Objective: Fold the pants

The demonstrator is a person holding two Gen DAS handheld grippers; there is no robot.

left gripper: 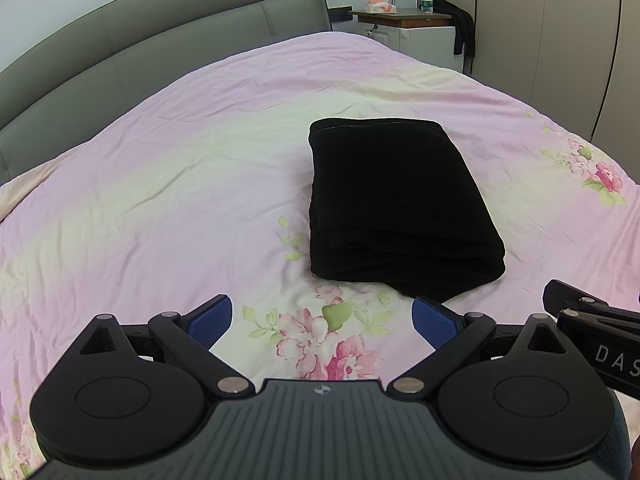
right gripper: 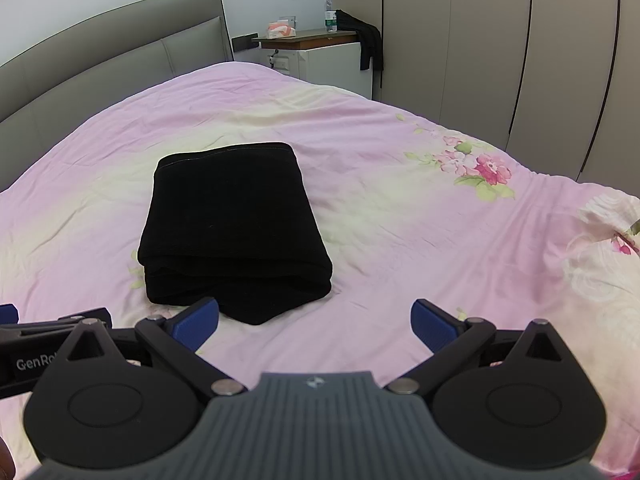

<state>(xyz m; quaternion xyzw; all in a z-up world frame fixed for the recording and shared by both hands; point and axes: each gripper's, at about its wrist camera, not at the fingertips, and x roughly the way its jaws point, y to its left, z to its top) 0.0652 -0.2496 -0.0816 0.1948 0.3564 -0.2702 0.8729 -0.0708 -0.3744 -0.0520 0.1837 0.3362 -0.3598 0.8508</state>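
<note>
The pants (left gripper: 396, 208) are found as a compact black stack on the bed (left gripper: 160, 184), folded several times over, with layered fold edges facing the grippers and a seamed edge on the far side, toward the headboard (left gripper: 120, 52). One loose corner is seen poking out at the near edge, pointing back at the cameras. From the left gripper (left gripper: 322, 322) the stack lies ahead and to the right; from the right gripper (right gripper: 316, 320) it lies ahead and to the left, so the stack sits between the two, roughly on the midline. The long axis is judged to run away from the grippers, toward the headboard. The left pad of the right gripper appears just short of the protruding corner, so the right side is judged slightly nearer; the margin is small. Both grippers are spread wide with nothing held, blue pads apart, hovering above the bedspread. No contact with the fabric is seen in either view. Folding is judged essentially done; only the stray corner would need tucking, if anything. A nightstand (right gripper: 308, 40) with a bottle (right gripper: 330, 16) and a dark garment (right gripper: 368, 38) draped over it is noted in the background, not involved.
</note>
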